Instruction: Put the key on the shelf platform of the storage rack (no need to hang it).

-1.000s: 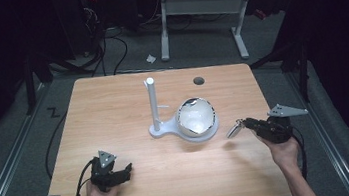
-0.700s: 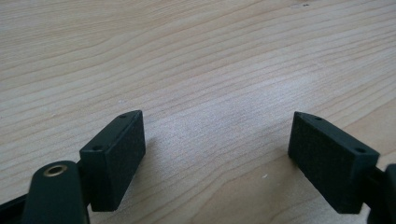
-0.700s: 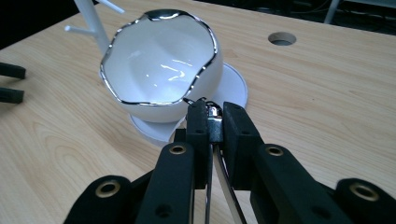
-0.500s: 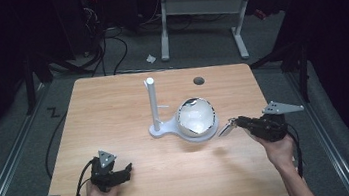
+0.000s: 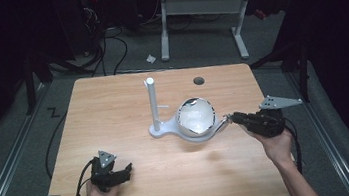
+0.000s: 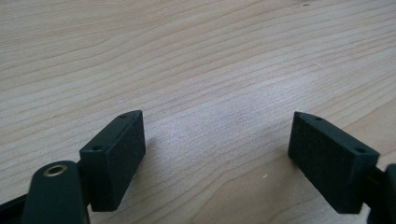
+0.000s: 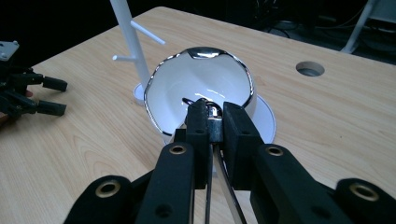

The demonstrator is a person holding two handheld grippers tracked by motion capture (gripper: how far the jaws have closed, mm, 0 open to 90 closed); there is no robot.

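A white cup [image 5: 196, 118] with a silver rim sits tilted over a white disc [image 7: 267, 119] at the foot of a white peg stand [image 5: 153, 103]. My right gripper [image 5: 229, 118] comes in from the right, shut on the cup's silver handle [image 7: 212, 114]. In the right gripper view the cup [image 7: 201, 86] opens toward the camera, and the stand [image 7: 133, 42] rises behind it on the left. Whether the cup rests on the disc I cannot tell. My left gripper [image 5: 121, 174] lies at the table's front left, its jaws wide apart over bare wood [image 6: 215, 158].
The wooden table [image 5: 113, 110] has a round cable hole [image 5: 199, 81] at its far right. Dark floor with cables and a desk frame [image 5: 202, 9] lie beyond the far edge. The left gripper [image 7: 46, 95] is far left in the right gripper view.
My right gripper has moved a little left and up with the cup's handle in its jaws. The cup has hardly shifted. The left gripper has stayed put.
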